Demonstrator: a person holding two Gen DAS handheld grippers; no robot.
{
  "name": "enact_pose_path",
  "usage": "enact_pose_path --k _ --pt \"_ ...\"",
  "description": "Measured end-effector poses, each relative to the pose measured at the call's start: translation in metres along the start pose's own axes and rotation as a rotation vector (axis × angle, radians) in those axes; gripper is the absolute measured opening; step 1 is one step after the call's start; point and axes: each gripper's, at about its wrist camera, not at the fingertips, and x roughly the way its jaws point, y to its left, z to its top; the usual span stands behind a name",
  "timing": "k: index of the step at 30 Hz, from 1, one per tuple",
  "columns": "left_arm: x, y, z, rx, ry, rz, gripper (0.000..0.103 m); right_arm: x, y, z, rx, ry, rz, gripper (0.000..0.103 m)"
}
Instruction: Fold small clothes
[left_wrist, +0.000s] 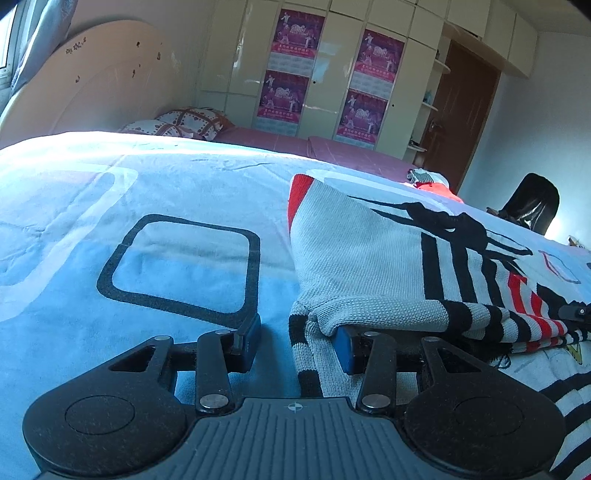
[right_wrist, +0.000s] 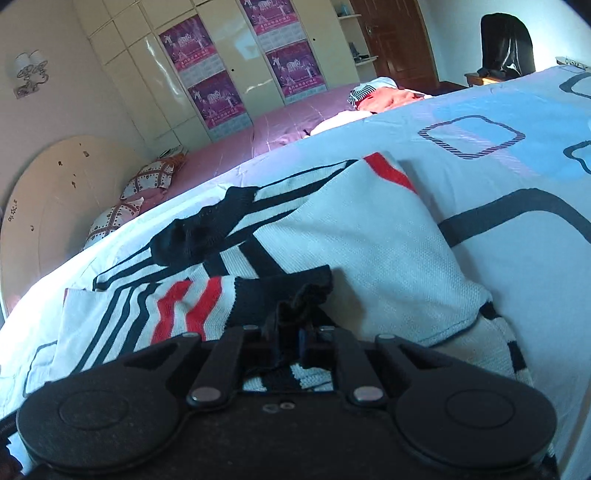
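Observation:
A white knit sweater (left_wrist: 369, 258) with black and red stripes lies partly folded on the blue patterned bedspread (left_wrist: 110, 192). My left gripper (left_wrist: 297, 343) is open at the sweater's near left edge; its right finger sits under the folded hem and a striped sleeve (left_wrist: 306, 358) lies between the fingers. In the right wrist view the same sweater (right_wrist: 351, 236) lies ahead. My right gripper (right_wrist: 295, 332) is shut on the sweater's black edge (right_wrist: 295, 291), bunched at the fingertips.
More clothes, red and striped (right_wrist: 384, 96), lie farther along the bed (right_wrist: 258, 125). Patterned pillows (left_wrist: 192, 122) sit by the cream headboard (left_wrist: 85, 92). A wardrobe with pink posters (left_wrist: 295, 74), a brown door (left_wrist: 465, 110) and a black chair (left_wrist: 532, 206) stand beyond.

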Motion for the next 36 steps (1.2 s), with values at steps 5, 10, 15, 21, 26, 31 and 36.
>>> enact_pose_path --k 5,10,15,21,26,31,36 --pt "-0.012 0.007 0.009 0.061 0.069 -0.041 0.044 -0.01 -0.01 0.001 0.03 -0.009 -0.037 0.024" --pt "-0.041 -0.008 0.035 0.134 -0.036 -0.06 0.046 -0.036 -0.002 0.016 -0.073 -0.132 -0.03 0.02" --pt "0.002 -0.068 0.038 0.231 0.003 -0.186 0.055 -0.007 0.042 0.002 -0.28 -0.024 0.06 0.027" --pt "0.011 -0.066 0.036 0.23 0.019 -0.205 0.066 -0.002 0.032 0.003 -0.284 0.019 -0.004 0.026" --pt "0.048 -0.05 0.082 0.235 -0.039 -0.171 0.066 0.018 0.06 0.028 -0.252 -0.023 0.104 0.026" --pt "0.116 -0.04 0.102 0.244 0.075 -0.12 0.066 0.07 0.096 0.021 -0.334 0.092 0.151 0.027" --pt "0.105 -0.039 0.103 0.263 0.022 -0.105 0.068 0.055 0.095 0.022 -0.323 0.015 0.146 0.026"
